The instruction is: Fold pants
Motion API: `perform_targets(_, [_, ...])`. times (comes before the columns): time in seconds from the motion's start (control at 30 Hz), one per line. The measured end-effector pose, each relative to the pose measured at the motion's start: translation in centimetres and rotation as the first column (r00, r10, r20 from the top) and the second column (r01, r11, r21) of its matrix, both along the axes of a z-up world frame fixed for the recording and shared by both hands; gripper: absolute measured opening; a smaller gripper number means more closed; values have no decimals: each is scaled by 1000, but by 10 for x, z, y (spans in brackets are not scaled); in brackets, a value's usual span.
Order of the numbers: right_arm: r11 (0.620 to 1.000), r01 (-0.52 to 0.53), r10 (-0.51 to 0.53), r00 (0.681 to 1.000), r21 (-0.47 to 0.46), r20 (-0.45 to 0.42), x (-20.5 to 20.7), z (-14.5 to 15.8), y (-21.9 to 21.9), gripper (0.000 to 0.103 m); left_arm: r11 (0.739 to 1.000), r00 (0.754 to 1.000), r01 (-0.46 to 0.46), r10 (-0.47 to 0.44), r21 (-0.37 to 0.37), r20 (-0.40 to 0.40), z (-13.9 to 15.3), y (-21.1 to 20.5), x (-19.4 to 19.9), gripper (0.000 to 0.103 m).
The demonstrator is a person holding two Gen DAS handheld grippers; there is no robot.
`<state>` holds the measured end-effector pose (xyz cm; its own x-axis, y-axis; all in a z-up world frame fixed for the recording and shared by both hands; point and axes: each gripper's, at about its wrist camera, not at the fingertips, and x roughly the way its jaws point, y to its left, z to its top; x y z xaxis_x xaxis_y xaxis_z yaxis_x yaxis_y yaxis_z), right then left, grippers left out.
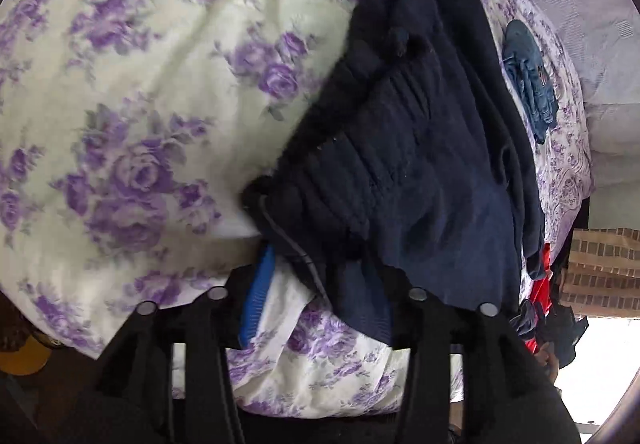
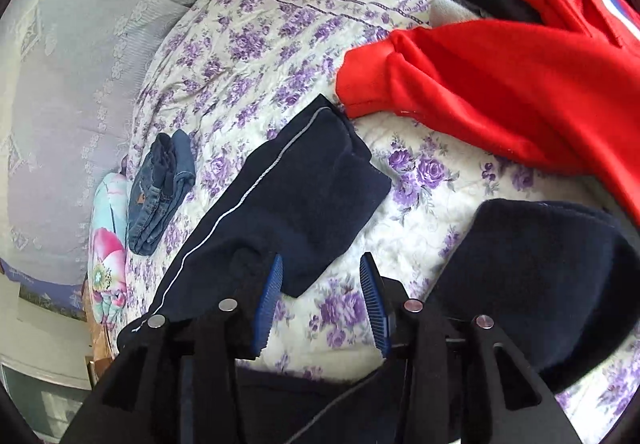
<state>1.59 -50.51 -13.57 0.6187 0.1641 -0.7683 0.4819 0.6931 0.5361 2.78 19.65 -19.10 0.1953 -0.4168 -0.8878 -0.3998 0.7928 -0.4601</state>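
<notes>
Fingers (image 2: 269, 300) parted, navy pants (image 2: 296, 188) on bedspread (image 2: 248, 36)

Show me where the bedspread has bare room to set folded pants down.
Free: the floral bedspread between the folded jeans, navy pants and pale headboard side. A smaller patch lies between navy pants and red garment. Crowded: the right side, under red and dark clothes.

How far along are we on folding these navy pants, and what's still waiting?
Done: folded jeans lie by the bed's far edge. In hand: the navy pants lie doubled over on the floral bedspread; right tongs stand open with nothing between them, left tongs open over the fabric. Left: finishing that fold, then the red garment.
</notes>
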Motion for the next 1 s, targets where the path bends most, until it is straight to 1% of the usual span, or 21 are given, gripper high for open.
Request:
perform_targets(0.03, [1000,-16,16,1000,-13,-7,-9,5,4,46,1000,1000,-11,11,8,17,-1,-3,2,56])
perform_targets(0.07, [999,-21,21,1000,-25,-18,-18,9,7,50,999,999,-32,33,-6,20,0,-4,6,66])
perform_targets(0.1, [999,-17,16,1000,-29,-27,-26,11,8,52,998,998,-61,61,-12,14,2,-5,9,65])
perform_targets(0.13, [1000,-4,3,999,-23,-34,-35,12,8,54,997,997,-72,72,-2,28,6,-5,13,51])
perform_targets(0.17, [1000,16,-16,999,-10,-40,-43,12,6,55,999,998,-32,32,6,56,10,-8,19,32])
perform_targets(0.2, [999,37,-37,998,6,-44,-49,11,4,55,1000,998,-2,1,25,66,15,-10,23,32])
perform_targets(0.27, [998,61,-59,997,34,-50,-56,7,2,56,1000,996,9,-12,28,88,25,-10,27,29])
perform_targets(0.4, [997,78,-75,993,22,-86,-48,5,8,56,1000,993,13,-14,12,120,40,1,25,29])
perform_targets(0.47, [998,63,-65,994,-32,-85,-35,10,14,56,1000,992,-9,10,-8,129,45,17,24,28])
perform_targets(0.53, [989,38,-51,995,-142,-88,-18,18,17,56,997,988,-72,71,-1,135,51,43,21,26])
perform_targets(0.6, [968,36,-64,992,-248,-105,-9,26,12,56,990,979,-135,126,49,159,59,75,16,26])
perform_targets(0.63, [965,54,-82,992,-258,-100,-11,29,6,56,986,979,-143,129,81,155,60,87,15,26])
perform_targets(0.67, [970,70,-93,992,-232,-91,-16,31,-1,56,987,983,-127,113,94,143,58,92,15,26])
perform_targets(0.7, [978,76,-95,991,-193,-90,-21,30,-6,56,990,987,-107,95,89,129,55,94,14,26])
perform_targets(0.73, [985,70,-84,992,-157,-89,-25,26,-7,57,992,991,-83,72,94,115,51,92,12,27])
perform_targets(0.77, [989,48,-62,993,-138,-100,-28,21,-3,58,991,993,-61,48,119,106,49,88,11,27])
perform_targets(0.8, [990,22,-39,992,-141,-120,-27,15,2,58,989,994,-51,37,136,104,46,88,10,28])
perform_targets(0.87, [989,-12,-11,988,-145,-154,-23,2,12,59,991,994,-73,63,112,91,38,94,9,31])
perform_targets(0.93, [994,-13,-7,985,-112,-173,-17,-11,13,59,994,995,-83,78,77,63,31,103,11,34])
perform_targets(1.0, [995,-52,32,971,-81,-239,-4,-28,13,60,996,997,-68,64,64,53,26,95,15,35])
